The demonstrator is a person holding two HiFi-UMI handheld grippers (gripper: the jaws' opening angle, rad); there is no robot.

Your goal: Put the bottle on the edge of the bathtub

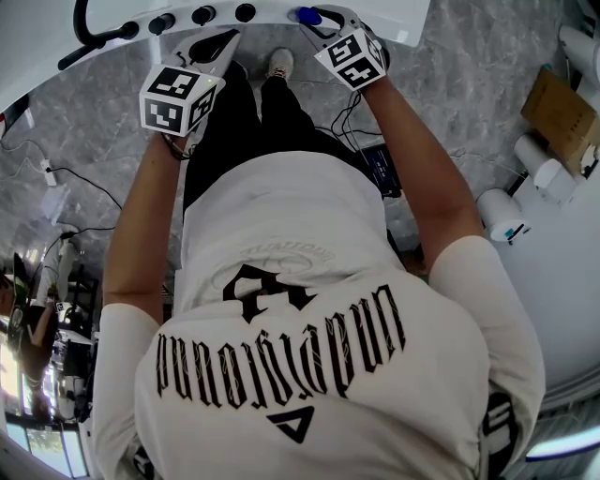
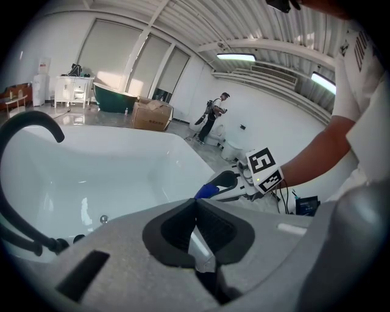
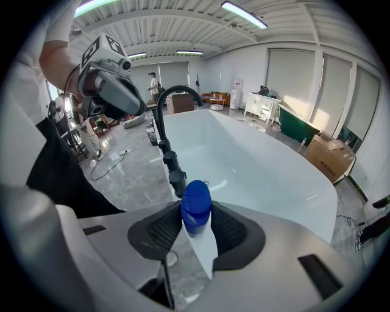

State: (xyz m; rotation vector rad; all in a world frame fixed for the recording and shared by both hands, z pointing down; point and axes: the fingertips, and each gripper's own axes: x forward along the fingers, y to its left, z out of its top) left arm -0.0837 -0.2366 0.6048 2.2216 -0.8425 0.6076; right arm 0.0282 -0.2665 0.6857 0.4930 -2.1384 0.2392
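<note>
My right gripper (image 3: 196, 214) is shut on a white bottle (image 3: 201, 244) with a blue cap (image 3: 195, 206), held over the rim of the white bathtub (image 3: 262, 161). In the head view the right gripper (image 1: 317, 21) and the blue cap (image 1: 305, 16) are at the top, over the tub's edge (image 1: 398, 23). The left gripper (image 1: 223, 45) hovers beside it on the left, jaws together and holding nothing. From the left gripper view, its pads (image 2: 219, 231) meet, and the right gripper (image 2: 214, 187) with the cap (image 2: 206, 191) hangs beyond over the tub (image 2: 122, 164).
A black curved faucet (image 3: 173, 91) and black knobs (image 1: 202, 14) stand on the tub rim near both grippers. Cables (image 1: 56, 173) and a small device (image 1: 380, 169) lie on the marble floor. A cardboard box (image 1: 558, 108) and white fixtures (image 1: 502, 216) sit at the right. A person (image 2: 213, 116) stands far off.
</note>
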